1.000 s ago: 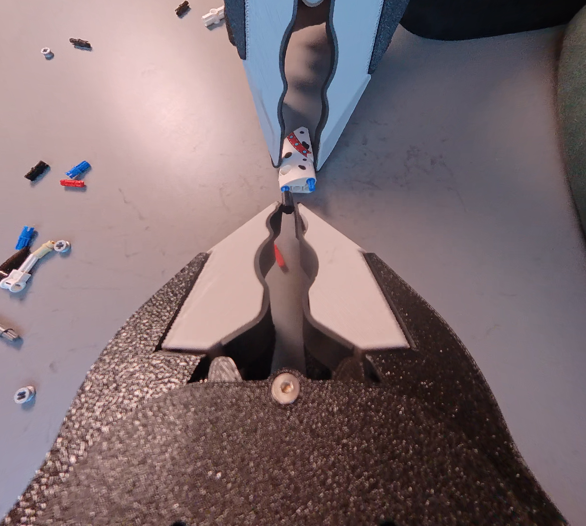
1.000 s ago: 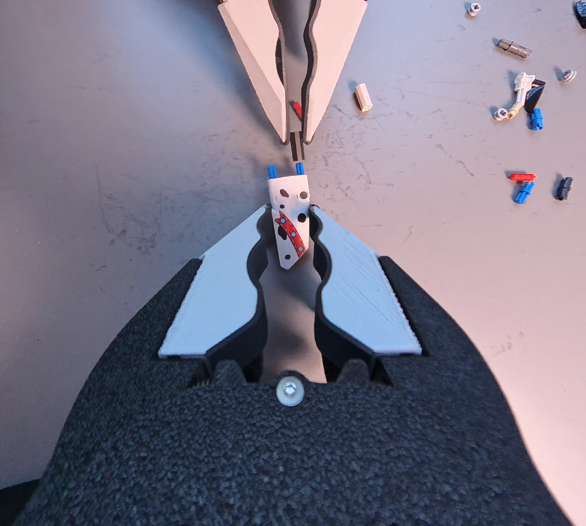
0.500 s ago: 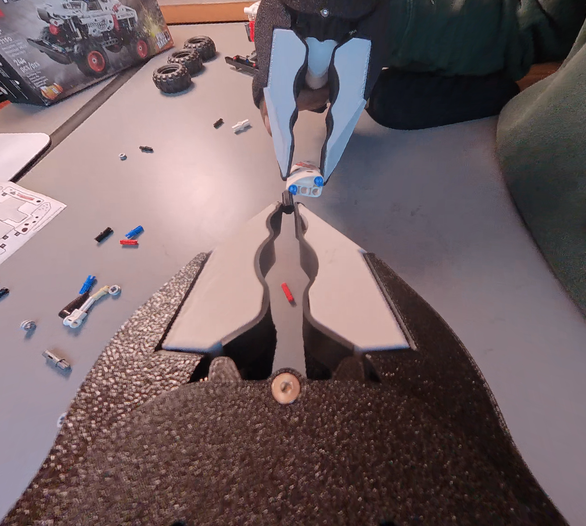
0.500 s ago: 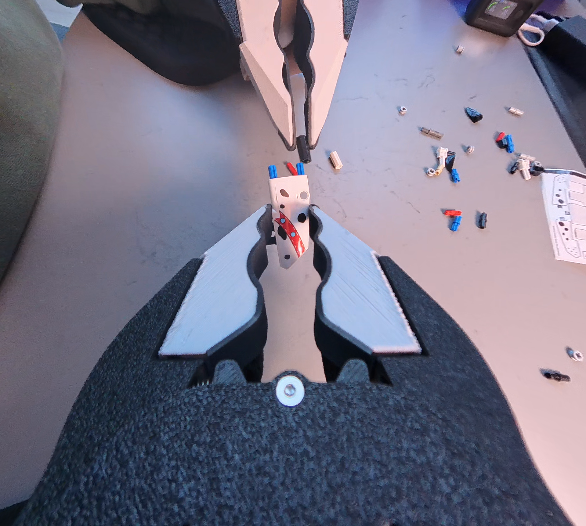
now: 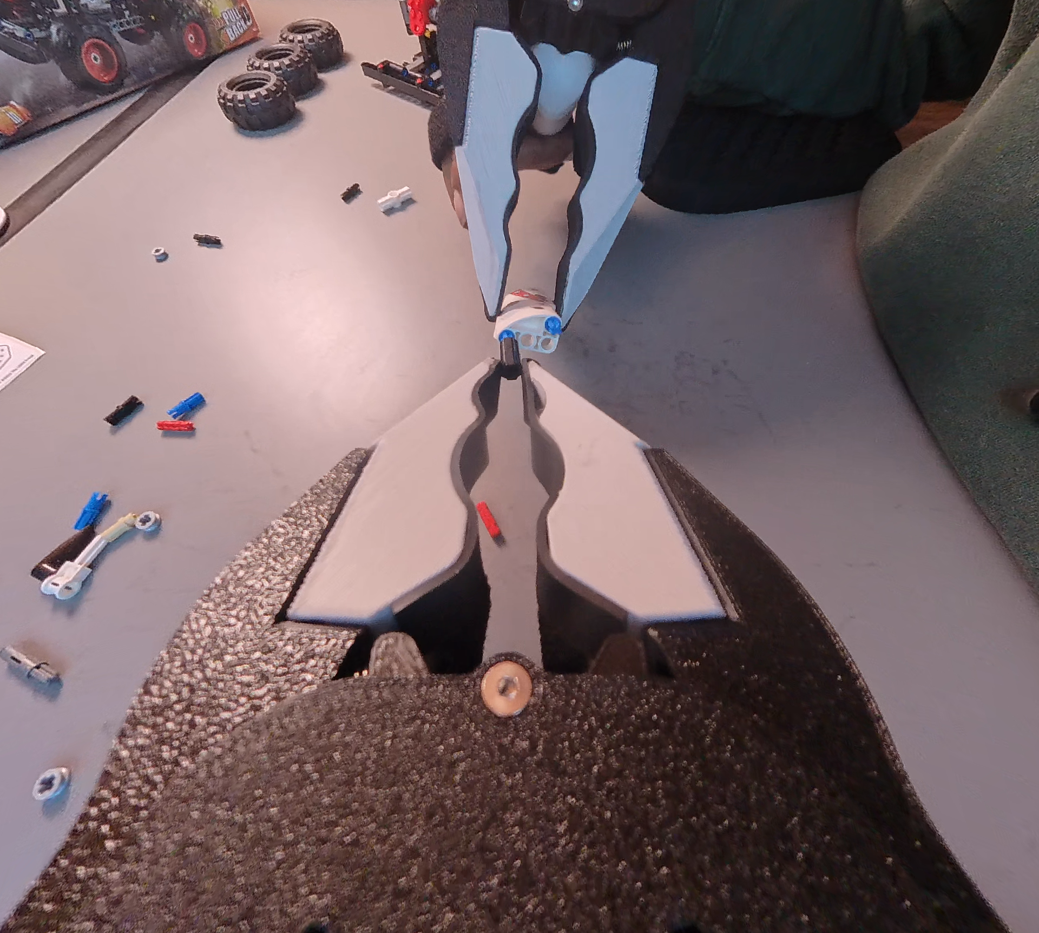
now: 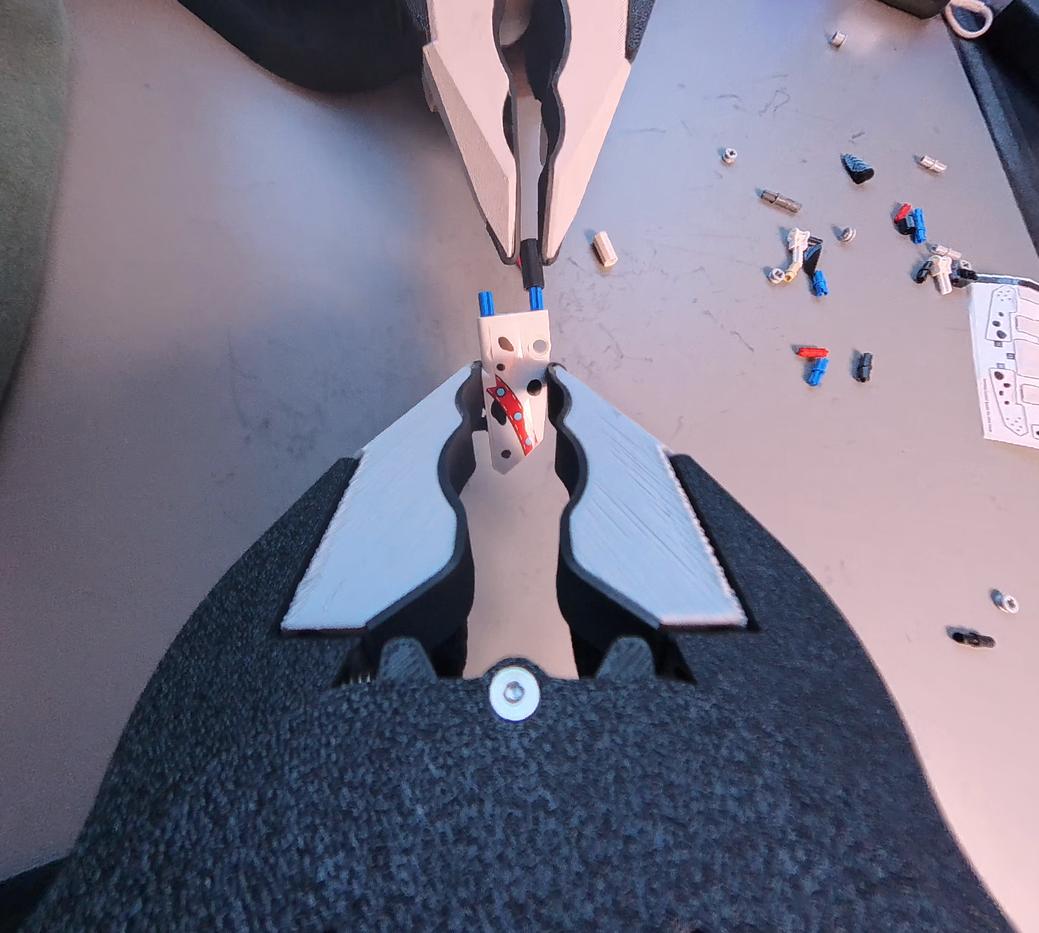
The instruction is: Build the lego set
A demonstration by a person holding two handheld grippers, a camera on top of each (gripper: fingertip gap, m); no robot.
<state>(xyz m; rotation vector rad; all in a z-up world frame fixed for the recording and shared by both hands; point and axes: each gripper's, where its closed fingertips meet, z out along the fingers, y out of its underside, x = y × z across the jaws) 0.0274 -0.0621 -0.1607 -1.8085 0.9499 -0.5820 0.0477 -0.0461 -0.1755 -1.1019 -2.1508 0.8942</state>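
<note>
Since half a second ago, both grippers have drawn closer, and the short black connector pin [image 5: 510,356] now meets one of the two blue pins on the white spotted panel piece with a red band [image 5: 527,320]. From the left wrist view, the left gripper [image 5: 510,372] is clamped on that black pin at its very tips, while the right gripper [image 5: 525,313] opposite pinches the white panel above the grey tabletop [image 5: 731,344]. A small red axle piece [image 5: 488,518] lies on the table, seen through the gap between the left fingers. Three black rubber tyres [image 5: 281,74] sit near the printed cardboard set box [image 5: 101,6], with a partly built white and red model [image 5: 427,6] behind the right gripper. From the right wrist view, the right gripper [image 6: 514,372] grips the white panel [image 6: 514,389] by its sides, blue pins pointing away. The left gripper [image 6: 528,254] holds the black pin [image 6: 530,272] end to end against the right-hand blue pin [image 6: 536,297]. Loose small pieces [image 6: 809,254] lie scattered to the right, near a white sticker sheet [image 6: 1006,360].
</note>
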